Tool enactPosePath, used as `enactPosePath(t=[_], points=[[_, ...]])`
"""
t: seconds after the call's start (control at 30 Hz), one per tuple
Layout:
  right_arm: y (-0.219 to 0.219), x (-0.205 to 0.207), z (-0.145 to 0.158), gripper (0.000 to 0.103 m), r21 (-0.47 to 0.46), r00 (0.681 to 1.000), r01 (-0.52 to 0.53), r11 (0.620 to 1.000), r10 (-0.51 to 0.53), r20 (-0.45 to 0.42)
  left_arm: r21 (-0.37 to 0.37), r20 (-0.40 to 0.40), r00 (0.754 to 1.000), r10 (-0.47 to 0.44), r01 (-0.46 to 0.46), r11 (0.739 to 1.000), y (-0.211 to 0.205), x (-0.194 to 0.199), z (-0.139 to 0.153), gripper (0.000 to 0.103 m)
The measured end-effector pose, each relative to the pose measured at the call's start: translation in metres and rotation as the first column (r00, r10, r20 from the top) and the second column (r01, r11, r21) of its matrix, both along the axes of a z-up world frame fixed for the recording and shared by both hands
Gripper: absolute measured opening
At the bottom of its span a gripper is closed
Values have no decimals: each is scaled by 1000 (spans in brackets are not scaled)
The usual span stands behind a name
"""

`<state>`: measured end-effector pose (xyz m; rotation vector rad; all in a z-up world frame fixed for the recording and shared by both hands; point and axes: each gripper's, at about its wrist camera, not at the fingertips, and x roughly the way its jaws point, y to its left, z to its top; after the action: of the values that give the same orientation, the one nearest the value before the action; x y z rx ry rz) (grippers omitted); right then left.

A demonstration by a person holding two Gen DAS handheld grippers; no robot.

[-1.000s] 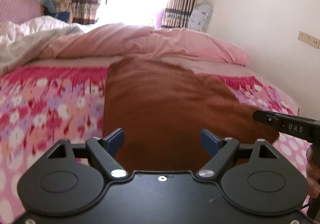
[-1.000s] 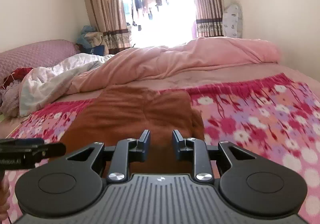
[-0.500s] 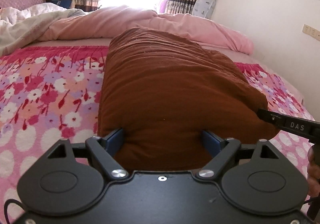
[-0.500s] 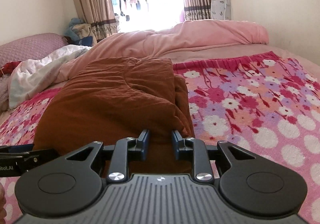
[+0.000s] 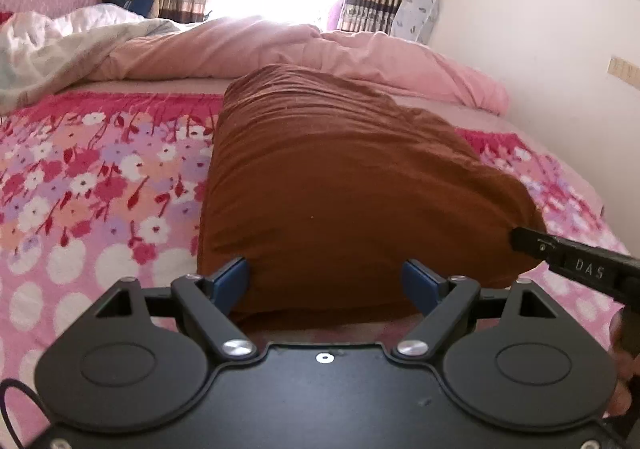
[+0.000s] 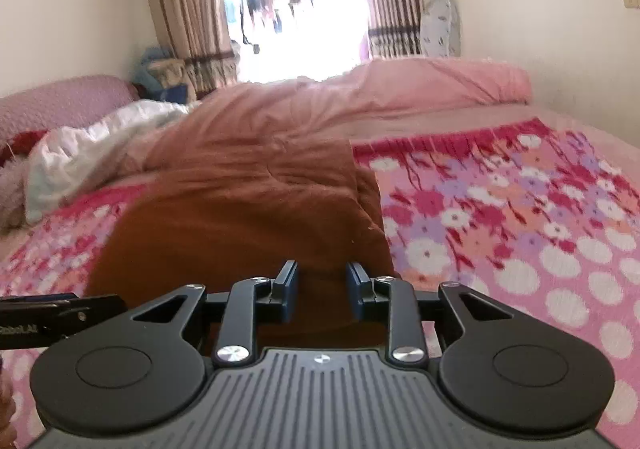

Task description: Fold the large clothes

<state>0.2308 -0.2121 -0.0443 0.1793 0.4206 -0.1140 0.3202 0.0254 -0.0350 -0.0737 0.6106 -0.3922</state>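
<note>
Folded rust-brown cloth garment (image 5: pixel 352 185) on floral pink bed (image 5: pixel 80 185). Left gripper (image 5: pixel 326 283) fingers spread wide, near hem between them; right gripper (image 6: pixel 322 287) fingers narrowly apart, pinching nothing seen. Grab both hem corners evenly before folding.

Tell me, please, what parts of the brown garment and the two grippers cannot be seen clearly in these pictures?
- Near edge of the brown garment: left wrist view, hidden behind the left gripper.
- What the right gripper holds, if anything: right wrist view, garment fills the gap, contact unclear.
- Garment type: both views, bundled folds hide sleeves or legs.
- Far end: right wrist view, blurred into the pink quilt.
</note>
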Motion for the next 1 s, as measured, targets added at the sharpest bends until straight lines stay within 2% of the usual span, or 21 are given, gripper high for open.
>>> enactPosePath(t=[0.17,0.33,0.5,0.67,0.83,0.9,1.0], points=[[-6,8,-15,34,26,1000,-1,1000,2,-27,15,-10,1000,0,1,1000,-4,6,-9,85],[-4,6,-15,34,25,999,-2,1000,3,-33,27,-7,1000,4,-3,1000,-6,4,-4,85],[2,4,8,36,-22,1000,-19,1000,19,0,-9,16,1000,11,-11,1000,-2,13,18,85],[6,23,31,36,-44,999,-22,999,23,38,-17,43,999,21,-20,1000,-6,35,35,85],[7,50,29,36,-54,1000,-22,998,23,20,-35,-6,1000,8,-8,999,-15,56,21,85],[7,59,22,36,-60,1000,-14,998,14,-2,-7,15,1000,16,-15,1000,-19,55,15,86],[5,67,10,36,-69,1000,-9,998,7,-26,-4,23,1000,8,-8,1000,-19,55,11,87]])
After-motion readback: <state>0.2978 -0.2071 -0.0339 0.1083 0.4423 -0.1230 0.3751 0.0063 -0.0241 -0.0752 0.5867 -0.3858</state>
